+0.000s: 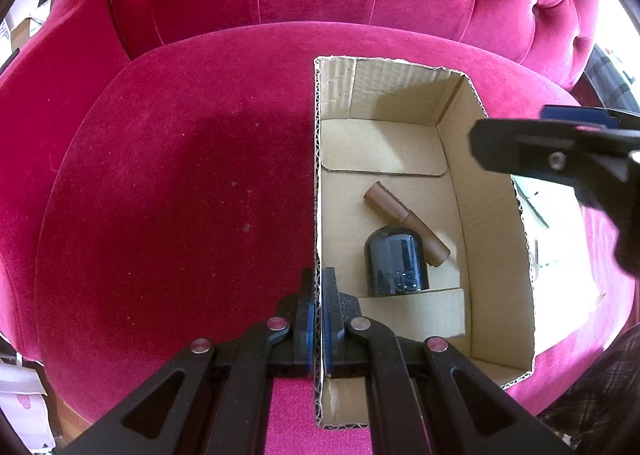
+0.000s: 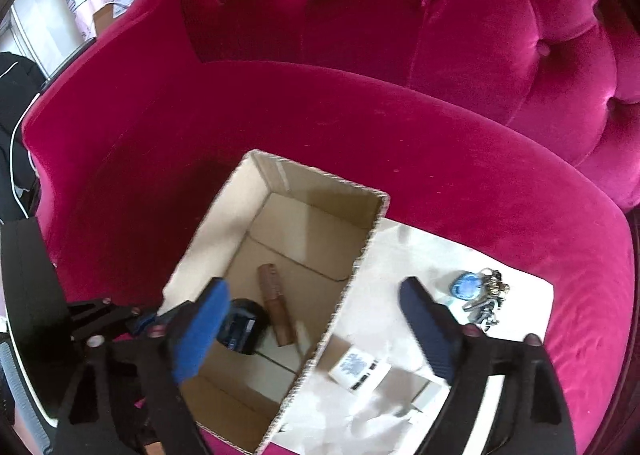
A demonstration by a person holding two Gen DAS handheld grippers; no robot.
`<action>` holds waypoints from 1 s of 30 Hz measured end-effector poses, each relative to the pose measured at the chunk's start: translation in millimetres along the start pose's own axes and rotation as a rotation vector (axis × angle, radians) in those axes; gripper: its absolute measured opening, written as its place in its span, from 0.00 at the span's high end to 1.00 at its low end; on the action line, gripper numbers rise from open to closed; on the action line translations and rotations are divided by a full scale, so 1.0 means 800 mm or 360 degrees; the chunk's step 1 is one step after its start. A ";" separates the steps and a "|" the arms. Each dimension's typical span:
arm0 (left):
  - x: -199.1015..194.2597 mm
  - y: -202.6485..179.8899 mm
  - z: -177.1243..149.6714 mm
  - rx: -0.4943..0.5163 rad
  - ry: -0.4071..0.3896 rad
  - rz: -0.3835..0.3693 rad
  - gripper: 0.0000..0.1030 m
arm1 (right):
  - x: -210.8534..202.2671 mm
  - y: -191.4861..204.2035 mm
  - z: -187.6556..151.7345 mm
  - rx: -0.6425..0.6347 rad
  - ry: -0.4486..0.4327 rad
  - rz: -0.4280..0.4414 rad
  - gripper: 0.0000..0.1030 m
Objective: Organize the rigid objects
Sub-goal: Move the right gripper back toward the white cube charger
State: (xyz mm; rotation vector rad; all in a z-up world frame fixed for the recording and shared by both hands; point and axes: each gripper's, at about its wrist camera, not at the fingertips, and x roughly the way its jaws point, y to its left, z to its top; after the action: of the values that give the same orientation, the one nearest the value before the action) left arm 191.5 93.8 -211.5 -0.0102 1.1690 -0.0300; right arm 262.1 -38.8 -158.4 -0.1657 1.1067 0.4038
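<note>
An open cardboard box (image 1: 490,191) stands on a pink velvet sofa seat (image 1: 180,195). A brown tube (image 1: 404,221) lies on its floor beside a black jar (image 1: 396,263). My left gripper (image 1: 319,287) is shut on the box's left wall, one pad on each side. My right gripper (image 2: 314,329) is open above the box's right wall (image 2: 352,275), with nothing between its blue pads. Through that gap I see the brown tube (image 2: 274,309) and black jar (image 2: 240,329) inside the box. One right-gripper finger (image 1: 520,151) shows above the box's right side in the left wrist view.
White paper (image 2: 400,255) lies on the seat right of the box. On it are a bunch of keys with a blue fob (image 2: 478,293) and a small white box with a blue pattern (image 2: 358,369). The tufted backrest (image 2: 440,15) rises behind.
</note>
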 end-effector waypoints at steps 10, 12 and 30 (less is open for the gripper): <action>0.000 -0.001 0.001 -0.0003 0.0001 0.0000 0.97 | -0.024 -0.041 -0.010 0.0075 -0.0006 -0.0068 0.02; 0.000 -0.001 0.002 -0.0005 0.0001 -0.0001 0.97 | -0.029 -0.050 -0.014 0.0092 -0.0005 -0.0084 0.02; -0.002 0.001 0.001 -0.0007 -0.0002 -0.0005 0.97 | -0.027 -0.119 -0.087 0.0295 0.0128 -0.0221 0.02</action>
State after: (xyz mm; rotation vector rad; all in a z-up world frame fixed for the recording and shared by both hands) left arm 191.4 94.5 -209.8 -0.0158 1.1680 -0.0299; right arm 233.4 -154.1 -176.5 -0.0950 1.1979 0.1707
